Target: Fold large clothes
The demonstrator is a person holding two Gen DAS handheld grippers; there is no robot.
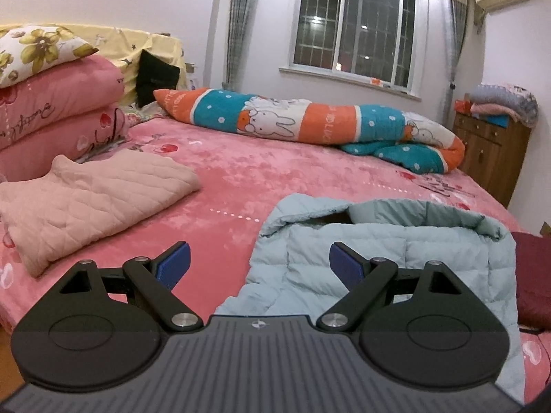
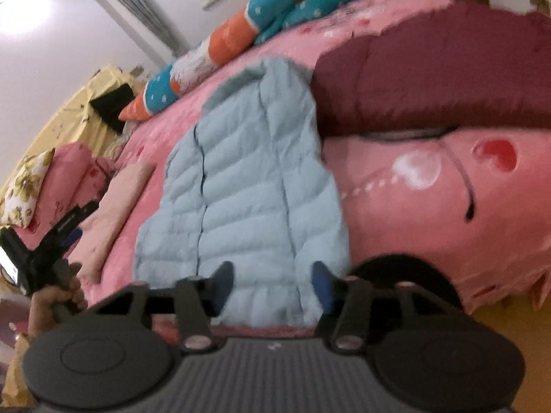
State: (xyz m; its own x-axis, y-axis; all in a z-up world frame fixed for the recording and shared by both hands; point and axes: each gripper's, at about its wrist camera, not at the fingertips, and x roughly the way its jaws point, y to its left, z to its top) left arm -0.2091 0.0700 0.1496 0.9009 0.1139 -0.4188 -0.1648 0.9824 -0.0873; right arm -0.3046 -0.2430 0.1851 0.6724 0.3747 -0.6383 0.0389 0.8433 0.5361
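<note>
A light blue puffer jacket (image 2: 241,179) lies flat on the pink bed (image 2: 413,206), sleeves folded in, with its hem toward the near edge. My right gripper (image 2: 273,284) is open just over that hem; the fabric shows between its blue pads (image 2: 322,285), which do not press on it. My left gripper (image 1: 260,263) is open and holds nothing, hovering over the bed beside the left side of the jacket (image 1: 378,258). In the right wrist view the left gripper (image 2: 58,241) appears at the far left, held by a hand (image 2: 51,303).
A folded pink quilted garment (image 1: 93,199) lies left of the jacket. A maroon garment (image 2: 430,79) is heaped on its right. A rolled rabbit-print blanket (image 1: 292,120) lies across the far side. Stacked pink bedding (image 1: 51,117) stands at the head. A wooden cabinet (image 1: 489,158) is past the bed.
</note>
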